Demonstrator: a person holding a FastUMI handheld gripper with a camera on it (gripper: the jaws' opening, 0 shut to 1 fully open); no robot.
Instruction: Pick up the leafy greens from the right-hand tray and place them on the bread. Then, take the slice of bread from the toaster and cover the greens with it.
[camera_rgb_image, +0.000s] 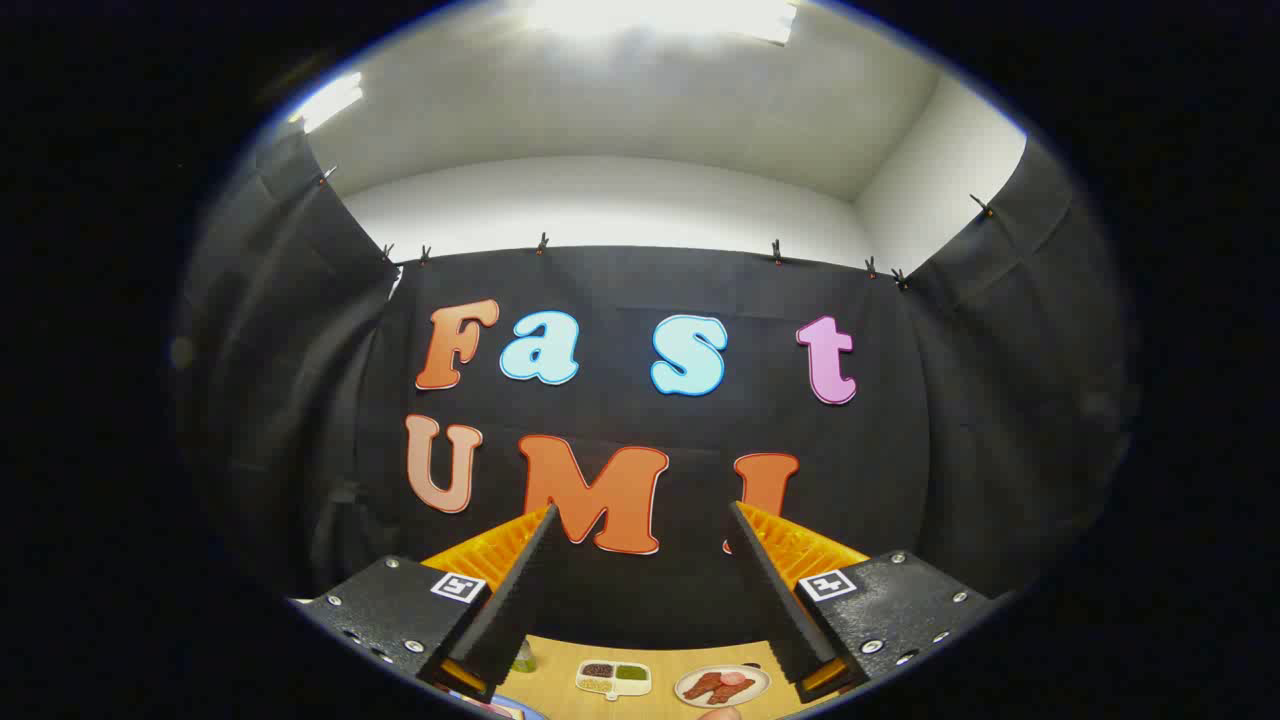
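Ceiling lights (660, 15) glare overexposed; booth evenly lit, focus sharp centrally (fisheye bowing and darkening toward the rim); shadows soft.

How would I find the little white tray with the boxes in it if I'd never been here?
Start at the wooden table below the black cloth wall. Look down between the open hand-held gripper fingers, low near the camera: the white tray lies there, left of a round plate of reddish food. It alone is rectangular and split into small compartments holding dark, green and pale fillings.

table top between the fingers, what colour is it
Light wood tan, seen in the gripper view: the table shows between the open fingers, under a small divided tray.
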